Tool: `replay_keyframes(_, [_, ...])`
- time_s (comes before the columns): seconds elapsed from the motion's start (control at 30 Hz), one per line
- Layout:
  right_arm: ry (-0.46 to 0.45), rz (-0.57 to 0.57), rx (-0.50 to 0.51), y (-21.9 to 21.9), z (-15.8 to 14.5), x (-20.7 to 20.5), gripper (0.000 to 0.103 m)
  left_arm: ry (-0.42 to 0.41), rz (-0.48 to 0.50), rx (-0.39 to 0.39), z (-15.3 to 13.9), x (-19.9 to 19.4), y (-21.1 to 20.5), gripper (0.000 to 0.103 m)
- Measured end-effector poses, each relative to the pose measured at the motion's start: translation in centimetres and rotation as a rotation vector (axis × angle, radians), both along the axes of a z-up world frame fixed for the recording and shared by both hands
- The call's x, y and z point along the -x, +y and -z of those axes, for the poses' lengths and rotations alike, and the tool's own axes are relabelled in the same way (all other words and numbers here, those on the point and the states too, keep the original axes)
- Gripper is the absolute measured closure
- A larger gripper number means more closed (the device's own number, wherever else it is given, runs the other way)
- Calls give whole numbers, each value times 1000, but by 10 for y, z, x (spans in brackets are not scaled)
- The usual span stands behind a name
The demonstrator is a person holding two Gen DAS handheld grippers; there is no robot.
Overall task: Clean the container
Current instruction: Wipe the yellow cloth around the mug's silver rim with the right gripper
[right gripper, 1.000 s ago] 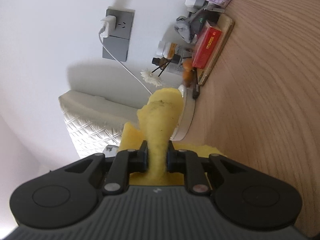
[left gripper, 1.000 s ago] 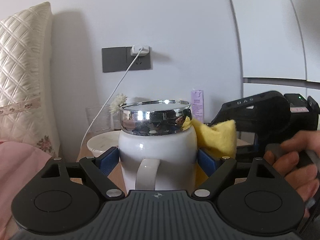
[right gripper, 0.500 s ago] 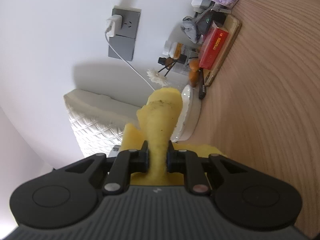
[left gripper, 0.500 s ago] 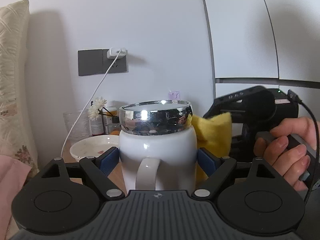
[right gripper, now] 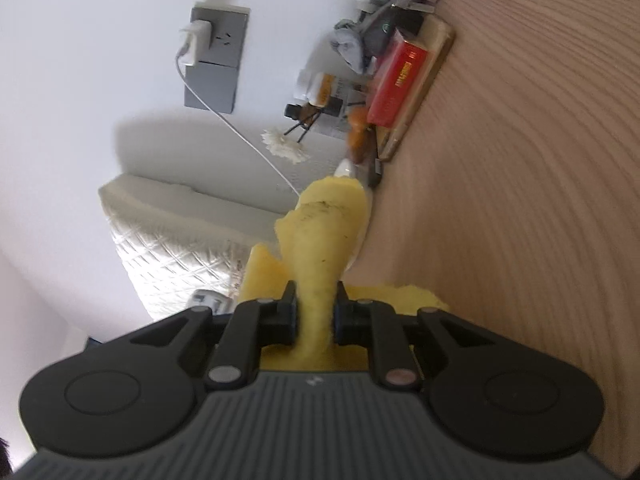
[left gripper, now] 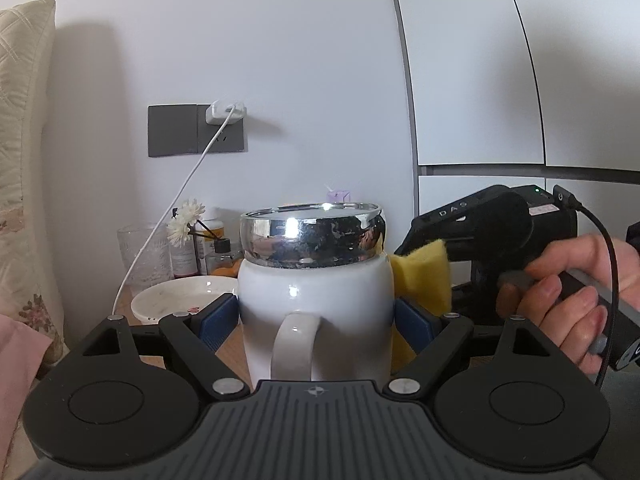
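My left gripper (left gripper: 316,320) is shut on a white mug (left gripper: 316,300) with a chrome top band, handle facing the camera, held upright above the wooden table. My right gripper (right gripper: 316,312) is shut on a yellow sponge cloth (right gripper: 320,240). In the left wrist view the right gripper body (left gripper: 492,232) sits just right of the mug, and the yellow cloth (left gripper: 424,280) touches the mug's right side below the chrome band.
A white bowl (left gripper: 176,300), a glass (left gripper: 140,256), a flower and small bottles (left gripper: 192,240) stand behind the mug. A charger cable (left gripper: 176,208) hangs from the wall socket. A red box (right gripper: 400,80) lies on a tray. A quilted headboard (left gripper: 20,160) is on the left.
The left view has swung slightly right, then back left, with the mug still gripped. The right gripper with the cloth has dropped a little lower beside the mug, and its view has rolled.
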State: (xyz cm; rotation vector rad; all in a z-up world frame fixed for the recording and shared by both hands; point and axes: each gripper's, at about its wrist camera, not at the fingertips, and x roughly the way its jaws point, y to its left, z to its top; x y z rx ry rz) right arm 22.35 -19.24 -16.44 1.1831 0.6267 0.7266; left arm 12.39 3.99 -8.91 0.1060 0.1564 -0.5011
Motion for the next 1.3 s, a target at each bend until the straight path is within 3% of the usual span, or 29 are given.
replay_keyframes(0.17, [-55,-22,-14,0,-12,-3,85,-2,5,5,-1,-1,0,16])
replay_keyframes(0.27, [-3,-21,42,-1,-3,-7,85,0,17,-2,-3,-4,-2,16])
replay_keyframes(0.33, [-33,-7,70,-2,-6,-5,85,2,31,-4,-4,-8,-1,16])
replay_keyframes(0.53, [-41,-16,-20,-5,-6,-8,85,3,54,-1,-4,-11,1,16])
replay_keyframes(0.67, [4,-20,14,-6,4,-8,85,4,61,0,-4,-12,2,16])
replay_keyframes(0.8, [-42,-38,-17,-7,-4,-9,85,13,68,-10,-6,-13,1,16])
replay_keyframes(1.0, [-15,-58,13,-10,5,-12,85,28,101,-29,-10,-17,4,16])
replay_keyframes(1.13, [-54,-63,-31,-12,-3,-8,85,36,149,-29,-10,-23,10,16])
replay_keyframes(1.3, [-18,-61,-4,-15,6,-7,85,39,185,-34,-10,-27,14,15])
